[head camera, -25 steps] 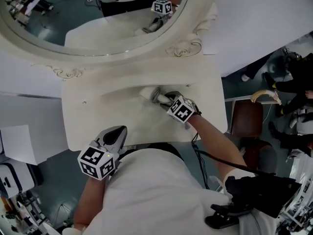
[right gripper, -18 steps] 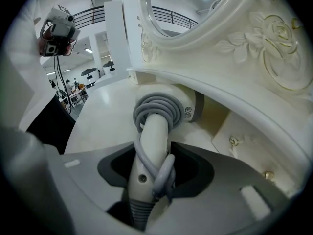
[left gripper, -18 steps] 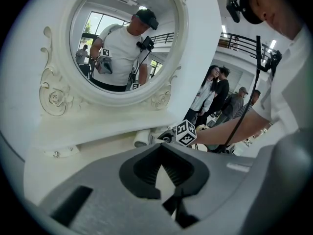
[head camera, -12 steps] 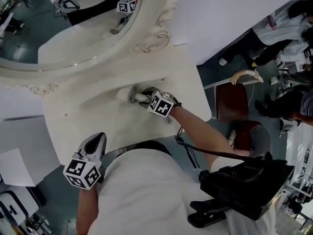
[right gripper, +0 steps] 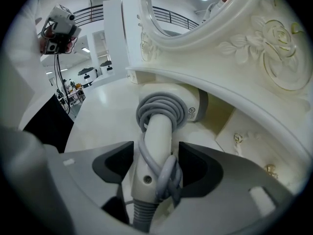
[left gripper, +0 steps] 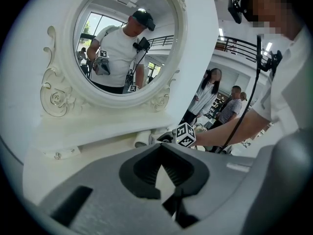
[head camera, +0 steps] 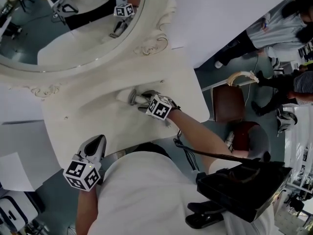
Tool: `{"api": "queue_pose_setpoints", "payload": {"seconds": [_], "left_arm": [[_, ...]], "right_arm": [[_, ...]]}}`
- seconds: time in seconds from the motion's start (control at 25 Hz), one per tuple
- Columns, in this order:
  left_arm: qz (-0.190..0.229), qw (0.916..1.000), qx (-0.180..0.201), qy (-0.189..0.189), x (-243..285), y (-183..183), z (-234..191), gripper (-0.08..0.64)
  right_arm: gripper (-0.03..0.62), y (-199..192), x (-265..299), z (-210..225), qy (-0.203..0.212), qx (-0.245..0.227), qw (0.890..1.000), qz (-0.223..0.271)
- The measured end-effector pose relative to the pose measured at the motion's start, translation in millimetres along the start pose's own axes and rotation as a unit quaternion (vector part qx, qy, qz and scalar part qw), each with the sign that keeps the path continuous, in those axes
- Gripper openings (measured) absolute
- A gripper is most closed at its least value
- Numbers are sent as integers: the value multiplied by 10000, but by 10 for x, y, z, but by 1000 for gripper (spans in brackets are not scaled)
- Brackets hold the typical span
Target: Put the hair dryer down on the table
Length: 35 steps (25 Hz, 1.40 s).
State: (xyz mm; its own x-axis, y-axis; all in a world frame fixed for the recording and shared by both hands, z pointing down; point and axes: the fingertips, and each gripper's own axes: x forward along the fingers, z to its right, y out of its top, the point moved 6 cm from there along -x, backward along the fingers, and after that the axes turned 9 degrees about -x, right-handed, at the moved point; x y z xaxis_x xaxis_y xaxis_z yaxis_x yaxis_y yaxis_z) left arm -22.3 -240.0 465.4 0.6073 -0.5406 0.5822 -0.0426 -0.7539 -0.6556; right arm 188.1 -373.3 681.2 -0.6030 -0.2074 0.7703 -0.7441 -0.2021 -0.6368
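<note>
White hair dryer, grey cord round handle: lying on cream dressing table, far side, under oval mirror.
Right gripper: jaws have just been opening, handle loose between them.
Left gripper: jaws closed, empty.

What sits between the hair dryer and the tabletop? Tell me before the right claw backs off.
Nothing visible. The hair dryer already lies on the table, its body tucked under the mirror frame. The right claw has just been opening; the handle sits between its jaws with a gap on each side.
</note>
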Motion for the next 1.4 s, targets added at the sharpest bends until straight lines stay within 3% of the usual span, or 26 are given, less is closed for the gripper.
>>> {"api": "queue_pose_setpoints", "payload": {"seconds": [0.4, 0.84, 1.0, 1.24, 1.4], "left_arm": [[186, 9996, 99, -180, -289, -127, -133, 3], [289, 9984, 249, -424, -646, -364, -189, 3], [243, 9979, 247, -552, -783, -447, -271, 3], [218, 9967, 306, -722, -939, -539, -397, 3], [193, 9961, 360, -786, -1067, -602, -484, 3]], "right_arm": [[305, 91, -315, -26, -604, 157, 9980, -116], [266, 303, -819, -539, -1408, 585, 9882, 148], [187, 471, -968, -825, -1731, 832, 9809, 313], [17, 781, -1052, -1255, -1986, 1262, 9706, 510], [0, 965, -1069, -1586, -1880, 1569, 9670, 708]]}}
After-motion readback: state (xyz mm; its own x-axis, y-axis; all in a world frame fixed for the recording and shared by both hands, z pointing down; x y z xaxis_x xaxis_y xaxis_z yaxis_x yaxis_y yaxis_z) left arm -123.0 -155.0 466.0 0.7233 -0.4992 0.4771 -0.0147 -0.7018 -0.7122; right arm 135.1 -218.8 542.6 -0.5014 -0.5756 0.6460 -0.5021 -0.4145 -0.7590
